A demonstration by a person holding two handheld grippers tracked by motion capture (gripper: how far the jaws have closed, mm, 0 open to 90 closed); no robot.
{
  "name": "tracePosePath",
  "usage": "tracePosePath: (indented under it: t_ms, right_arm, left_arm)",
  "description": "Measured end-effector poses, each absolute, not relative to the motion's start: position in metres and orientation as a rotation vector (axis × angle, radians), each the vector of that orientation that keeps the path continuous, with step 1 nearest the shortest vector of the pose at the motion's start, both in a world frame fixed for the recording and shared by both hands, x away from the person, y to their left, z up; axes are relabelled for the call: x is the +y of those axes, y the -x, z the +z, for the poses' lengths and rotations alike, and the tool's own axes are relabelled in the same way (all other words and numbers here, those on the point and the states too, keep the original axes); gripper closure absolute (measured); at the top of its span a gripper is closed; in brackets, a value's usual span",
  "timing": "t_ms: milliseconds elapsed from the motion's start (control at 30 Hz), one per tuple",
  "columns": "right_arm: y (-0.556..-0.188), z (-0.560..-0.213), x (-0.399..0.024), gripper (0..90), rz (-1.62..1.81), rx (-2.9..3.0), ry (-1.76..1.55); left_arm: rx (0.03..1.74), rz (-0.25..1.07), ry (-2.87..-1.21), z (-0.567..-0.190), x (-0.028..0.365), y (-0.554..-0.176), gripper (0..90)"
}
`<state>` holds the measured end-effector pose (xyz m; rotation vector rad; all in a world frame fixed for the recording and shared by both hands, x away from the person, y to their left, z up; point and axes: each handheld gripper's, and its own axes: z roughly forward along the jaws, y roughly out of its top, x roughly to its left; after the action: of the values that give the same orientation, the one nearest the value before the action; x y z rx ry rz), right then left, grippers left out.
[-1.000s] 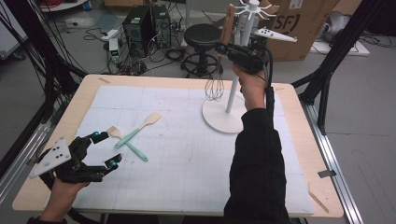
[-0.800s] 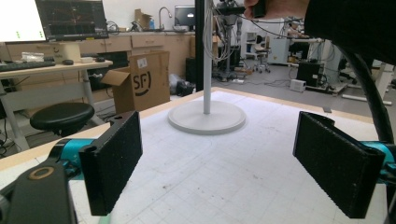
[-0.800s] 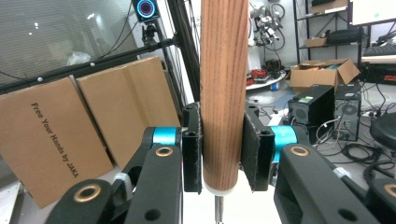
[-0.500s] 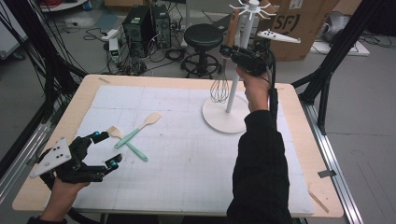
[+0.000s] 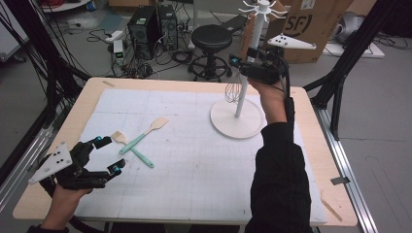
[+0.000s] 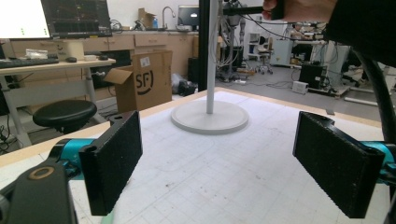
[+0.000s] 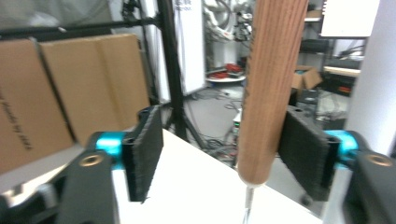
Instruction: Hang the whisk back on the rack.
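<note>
A whisk with a wooden handle (image 5: 249, 31) and a wire head (image 5: 233, 91) hangs beside the pole of a white hook stand (image 5: 236, 120). My right gripper (image 5: 243, 61) is raised at the handle. Its jaws have just been opening, and in the right gripper view the handle (image 7: 271, 93) stands between the pads, close to the right one, with a wide gap on the left. I read the right gripper (image 7: 224, 154) as open. My left gripper (image 5: 108, 155) rests open low at the table's front left, with nothing between its pads (image 6: 116, 163).
Two teal-handled wooden spatulas (image 5: 145, 133) lie crossed just ahead of the left gripper. The stand's round base (image 6: 209, 116) sits at the far right of the white mat (image 5: 194, 160). A stool and a cardboard box stand beyond the table's far edge.
The whisk has shifted slightly right, closer to the stand's pole, and the right gripper's jaws have spread around its handle. The left gripper has stayed put.
</note>
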<state>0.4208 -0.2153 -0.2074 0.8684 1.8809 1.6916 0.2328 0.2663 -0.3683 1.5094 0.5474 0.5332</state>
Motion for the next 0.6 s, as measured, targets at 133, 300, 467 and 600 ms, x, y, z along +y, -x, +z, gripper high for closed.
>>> tracePosePath:
  t_ms: [133,300,467,600]
  right_arm:
    - [-0.41,-0.205,-0.221,26.6,1.638,1.893,-0.872]
    - [-0.394,-0.207,-0.236,20.4,1.564,1.885,-0.876]
    - [-0.375,-0.216,-0.259,15.6,1.598,1.842,-0.87]
    - [-0.362,-0.224,-0.277,15.2,1.627,1.808,-0.851]
  left_arm:
    - [0.552,0.532,-1.505,-0.369,0.269,-0.231,16.3]
    - [0.557,0.523,-1.5,-0.368,0.271,-0.229,16.4]
    - [0.562,0.51,-1.483,-0.368,0.274,-0.228,16.4]
    - [0.566,0.503,-1.477,-0.369,0.277,-0.229,16.8]
